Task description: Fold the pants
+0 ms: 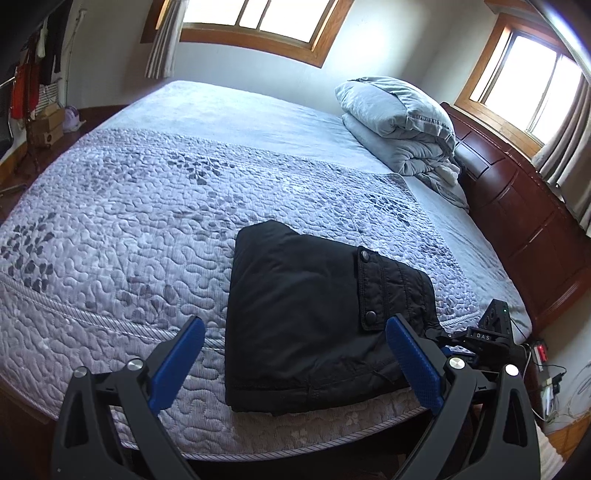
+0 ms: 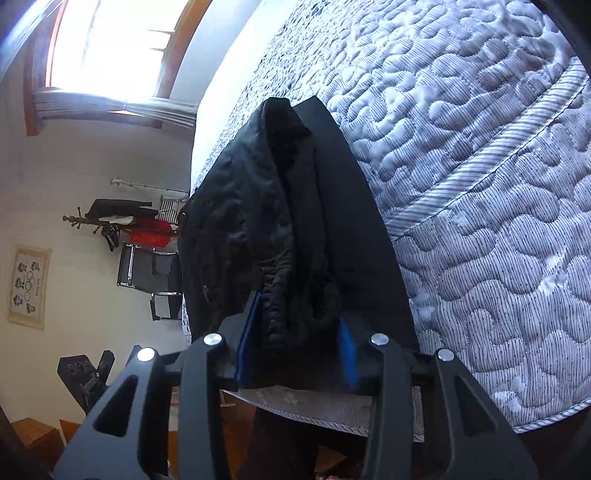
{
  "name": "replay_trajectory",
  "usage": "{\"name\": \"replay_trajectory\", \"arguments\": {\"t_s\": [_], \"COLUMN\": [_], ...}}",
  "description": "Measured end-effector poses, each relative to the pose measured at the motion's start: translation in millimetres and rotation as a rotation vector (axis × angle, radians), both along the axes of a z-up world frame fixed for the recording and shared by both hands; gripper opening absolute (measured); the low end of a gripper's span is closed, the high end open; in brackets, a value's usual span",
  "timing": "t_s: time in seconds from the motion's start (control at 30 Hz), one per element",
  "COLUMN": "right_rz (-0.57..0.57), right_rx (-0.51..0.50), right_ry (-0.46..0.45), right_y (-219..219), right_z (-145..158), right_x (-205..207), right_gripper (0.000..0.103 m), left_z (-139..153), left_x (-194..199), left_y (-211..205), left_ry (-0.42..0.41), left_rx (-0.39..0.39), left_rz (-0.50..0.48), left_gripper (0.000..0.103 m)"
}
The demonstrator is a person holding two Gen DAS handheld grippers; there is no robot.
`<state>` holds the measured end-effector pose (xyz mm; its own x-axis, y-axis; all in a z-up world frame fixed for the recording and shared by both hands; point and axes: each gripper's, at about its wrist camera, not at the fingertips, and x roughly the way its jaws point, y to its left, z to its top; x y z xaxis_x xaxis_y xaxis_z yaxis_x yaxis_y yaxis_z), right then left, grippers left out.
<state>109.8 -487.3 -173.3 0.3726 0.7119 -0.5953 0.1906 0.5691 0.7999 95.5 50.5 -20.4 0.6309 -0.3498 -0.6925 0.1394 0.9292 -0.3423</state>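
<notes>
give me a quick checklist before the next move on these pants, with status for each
1. Black pants folded into a compact bundle: ok.
2. Bundle fully on the quilted bedspread: not ok, it lies right at the near edge.
3. Left gripper open and clear of fabric: ok.
4. Right gripper has hold of the pants' side: ok, fabric sits between its fingers.
5. Grip firm enough to move the bundle: cannot tell.
6. Gray folded duvet out of the way: ok.

Sunlit windows point(image 1: 258, 18), quilted bed point(image 1: 129, 203)

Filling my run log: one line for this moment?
left hand-held gripper: open | right hand-held gripper: shut on folded black pants | quilted grey bedspread
</notes>
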Motion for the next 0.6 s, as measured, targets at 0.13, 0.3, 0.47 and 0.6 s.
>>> {"name": "replay_trajectory", "arguments": {"t_s": [0.13, 0.3, 0.47, 0.6], "right_rz": [0.022, 0.029, 0.009, -0.009], "right_rx": [-0.058, -0.092, -0.121, -0.156], "right_ry": [-0.013, -0.036, -0.077, -0.109], "right_y": [8, 1, -13, -28], "right_z": [15, 31, 47, 54], "right_x": [0, -8, -17, -19], "right_gripper": [0.047, 0.048, 0.06, 0.071], "left_z": [9, 15, 16, 11], "left_x": [-2, -4, -1, 4], "left_y": [-4, -8, -12, -13], "left_ry": [-0.029, -0.048, -0.055, -0.033], "left_rx": [0.04, 0.05, 0.068, 0.091], "left_rz": [0.002, -0.011, -0.021, -0.01], "left_gripper": [0.099, 0.099, 0.099, 0.099]}}
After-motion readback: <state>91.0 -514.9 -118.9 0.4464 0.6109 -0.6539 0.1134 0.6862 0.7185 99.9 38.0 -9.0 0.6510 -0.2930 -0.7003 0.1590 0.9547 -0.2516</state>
